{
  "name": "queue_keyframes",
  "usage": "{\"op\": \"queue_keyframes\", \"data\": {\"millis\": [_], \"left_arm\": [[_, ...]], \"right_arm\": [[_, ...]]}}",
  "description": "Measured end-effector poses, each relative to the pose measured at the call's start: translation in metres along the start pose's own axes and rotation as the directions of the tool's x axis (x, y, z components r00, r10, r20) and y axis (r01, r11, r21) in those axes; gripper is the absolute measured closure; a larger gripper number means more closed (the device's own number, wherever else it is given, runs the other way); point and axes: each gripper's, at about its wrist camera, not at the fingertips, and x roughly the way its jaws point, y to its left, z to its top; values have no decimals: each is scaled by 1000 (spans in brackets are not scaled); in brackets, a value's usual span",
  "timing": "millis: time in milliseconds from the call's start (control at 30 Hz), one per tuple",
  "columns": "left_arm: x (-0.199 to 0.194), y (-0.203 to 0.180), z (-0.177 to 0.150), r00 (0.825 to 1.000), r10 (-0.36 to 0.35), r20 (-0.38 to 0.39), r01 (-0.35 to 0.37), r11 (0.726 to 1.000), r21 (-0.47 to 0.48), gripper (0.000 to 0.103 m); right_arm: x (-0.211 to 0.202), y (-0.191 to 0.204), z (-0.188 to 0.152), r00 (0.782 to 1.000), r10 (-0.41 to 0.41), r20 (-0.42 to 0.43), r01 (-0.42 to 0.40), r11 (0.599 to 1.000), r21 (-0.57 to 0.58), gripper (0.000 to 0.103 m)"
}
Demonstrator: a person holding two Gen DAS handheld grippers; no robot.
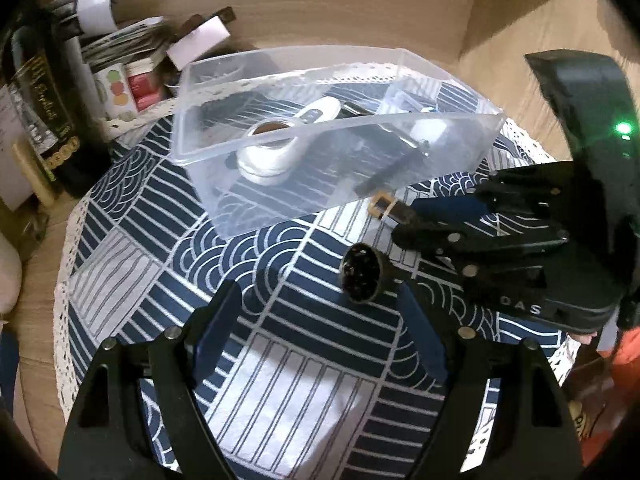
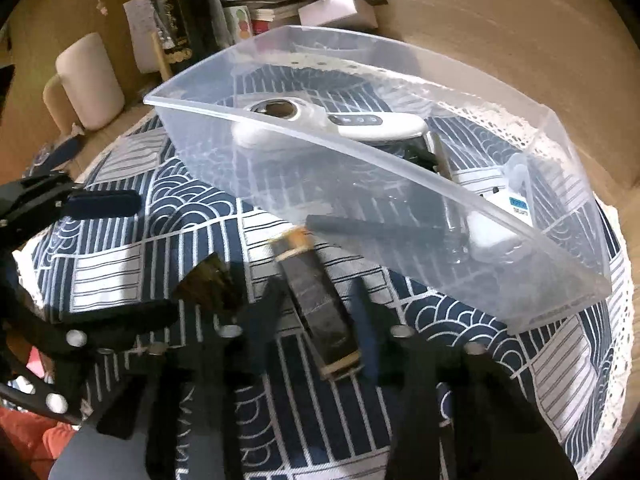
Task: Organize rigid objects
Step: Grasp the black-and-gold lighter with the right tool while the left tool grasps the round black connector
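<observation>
- Nearest the right wrist camera, the right gripper (image 2: 316,312) straddles a flat dark rectangular block with pale wooden ends (image 2: 316,300), jaws not visibly clamped; closing comes next, I judge.
- Left gripper (image 1: 320,312) gapes empty near a dark round cap (image 1: 362,272).
- Beyond, the clear plastic bin (image 2: 400,168) awaits the block.

Warm, dim indoor light here, brighter patches pooling on the patterned cloth (image 1: 280,380). Soft glare streaks the clear plastic bin (image 2: 400,184). Heavy fisheye bending, black vignette in the corners. The clutter at the back is smeared and soft; a green indicator light (image 1: 624,127) blooms.
</observation>
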Motion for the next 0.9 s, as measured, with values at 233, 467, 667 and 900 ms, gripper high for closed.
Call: {"op": "queue_keyframes", "data": {"millis": [233,467,667,900], "left_arm": [[17,-20,10,999,-19,-36,20,999,41,25],[27,-28,15,999,-1,-35,3,998,69,67],[14,-22,16,1000,-15,-8,15,999,37,67],[-26,-18,33,994,-14,105,11,1000,26,67]], "right_arm": [[-27,-11,-18,998,-20,67,18,999,42,81],[-59,-20,-25,987,-25,157,14,997,70,81],[-81,-21,-21,973,-33,228,14,997,82,81],[-101,-27,-5,949,-65,309,35,994,102,81]]}}
